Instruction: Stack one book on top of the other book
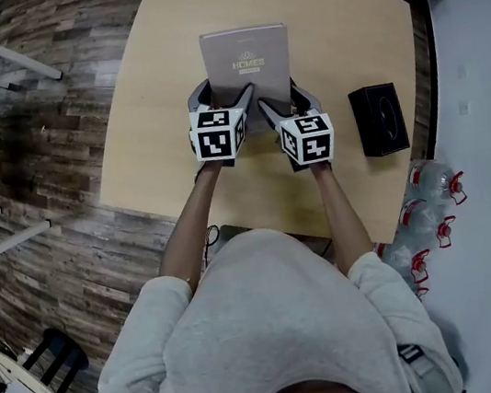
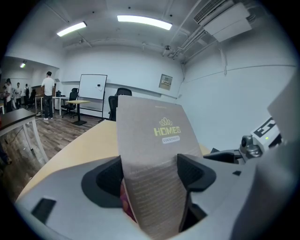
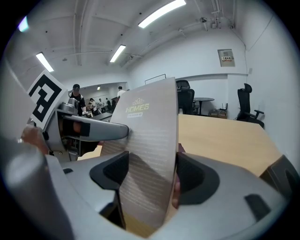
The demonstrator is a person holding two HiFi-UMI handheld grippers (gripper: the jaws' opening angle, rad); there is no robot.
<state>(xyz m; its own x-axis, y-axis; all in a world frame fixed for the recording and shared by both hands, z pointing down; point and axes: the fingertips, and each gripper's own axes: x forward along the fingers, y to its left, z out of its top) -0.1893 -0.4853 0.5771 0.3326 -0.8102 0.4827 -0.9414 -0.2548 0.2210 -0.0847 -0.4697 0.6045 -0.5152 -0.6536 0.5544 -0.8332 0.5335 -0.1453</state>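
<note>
Book (image 1: 247, 60): grey cover printed "HOMES", positioned over the centre of the light wood table (image 1: 329, 27). Its printed face is up and its near edge is toward the person. Whether the far edge touches the tabletop cannot be determined.

Left gripper (image 1: 225, 99): clamped on the near edge of the book at the 7 o'clock corner. In the left gripper view, the book (image 2: 154, 140) stands between the two dark pads of the left gripper (image 2: 154, 173), and both pads bear on its faces. A reddish surface shows between the grey cover and one pad. It cannot be identified.

Right gripper (image 1: 284, 100): clamped on the same near edge at the 5 o'clock corner, just beside the left gripper. In the right gripper view, the book (image 3: 150, 126) fills the gap of the right gripper (image 3: 150, 171). One pad sits on each face, and a reddish strip shows along one edge.

Surroundings, head view:
- Black box (image 1: 378, 119): on the table at 3 o'clock from the grippers, apart from the book.
- Bottles with red caps (image 1: 429, 207): on the floor at 4 o'clock, beyond the table edge.
</note>
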